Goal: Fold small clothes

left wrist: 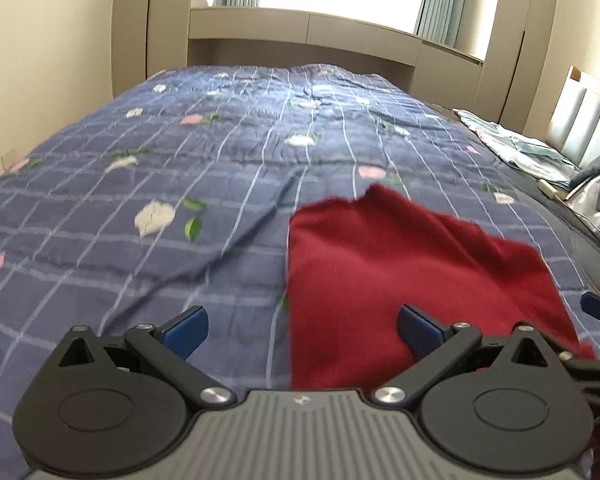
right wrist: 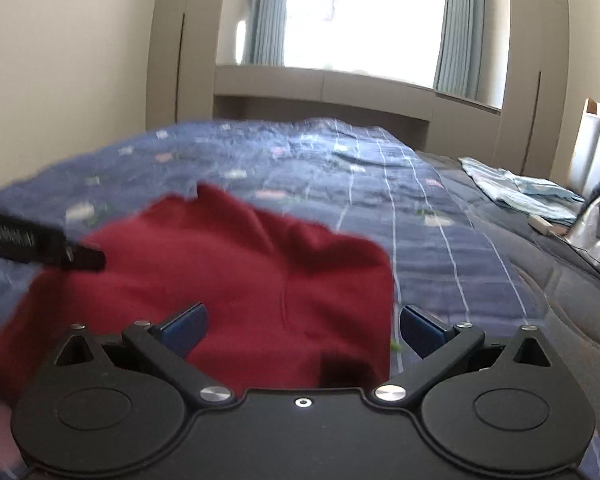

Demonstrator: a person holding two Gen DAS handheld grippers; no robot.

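A dark red knitted garment (left wrist: 400,272) lies spread flat on the blue checked bedspread (left wrist: 160,200). My left gripper (left wrist: 302,330) is open above the garment's left edge, one blue pad over the bedspread and the other over the red cloth. The right wrist view shows the same red garment (right wrist: 240,272) under my right gripper (right wrist: 304,330), which is open over its near right part, holding nothing. A blue fingertip of the right gripper (left wrist: 598,310) shows at the right edge of the left view. Part of the left gripper's black body (right wrist: 40,244) shows at the left of the right view.
Folded pale blue clothes (left wrist: 516,144) lie at the bed's right side, near a padded headboard (left wrist: 584,128). A dark heap and a shiny object (right wrist: 596,224) sit at the far right. A wall runs along the left; cabinets and a window stand beyond the bed.
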